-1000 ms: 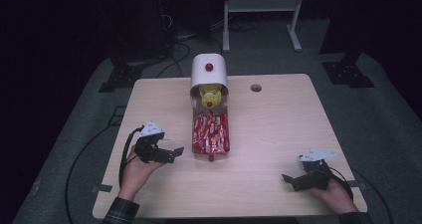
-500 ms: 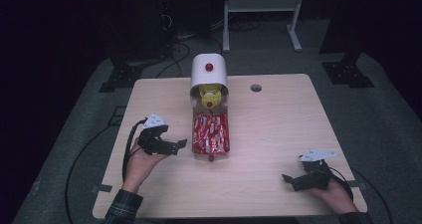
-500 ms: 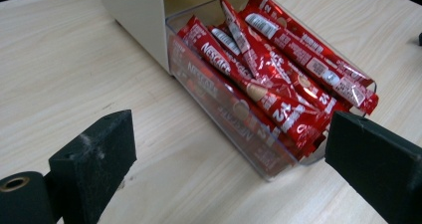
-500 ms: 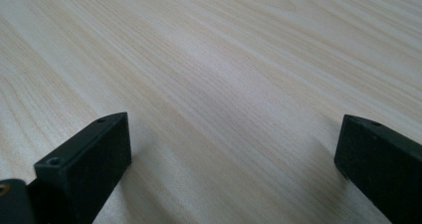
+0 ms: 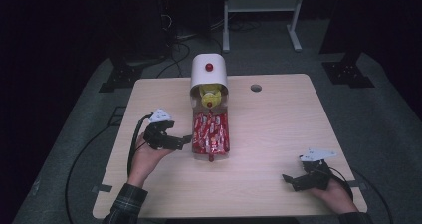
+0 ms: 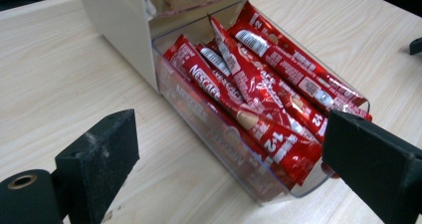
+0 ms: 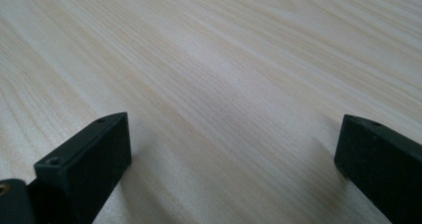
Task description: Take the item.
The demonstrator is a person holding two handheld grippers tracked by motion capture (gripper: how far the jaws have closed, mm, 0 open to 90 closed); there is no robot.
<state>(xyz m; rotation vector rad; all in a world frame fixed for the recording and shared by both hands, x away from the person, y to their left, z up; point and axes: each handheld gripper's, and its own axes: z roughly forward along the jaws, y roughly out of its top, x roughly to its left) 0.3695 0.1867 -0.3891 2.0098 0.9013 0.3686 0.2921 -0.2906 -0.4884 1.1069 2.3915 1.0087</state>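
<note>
A white dispenser (image 5: 209, 73) with a red knob stands at the table's far middle. Its clear drawer (image 5: 210, 153) is pulled out toward me and holds several red Nescafe sachets (image 6: 249, 92). My left gripper (image 5: 185, 141) is open just left of the drawer's front end. In the left gripper view, its jaws stand wide on either side of the drawer's near corner (image 6: 268, 189). My right gripper (image 5: 291, 180) rests open near the table's front right, above bare wood (image 7: 224, 84).
A round cable hole (image 5: 256, 88) sits in the table right of the dispenser. Something yellow (image 5: 209, 97) shows inside the dispenser's mouth. A white frame's legs (image 5: 259, 15) and dark stands are on the floor behind the table.
My left gripper has moved forward and right, up to the left side of the drawer. The right gripper has stayed in place.
</note>
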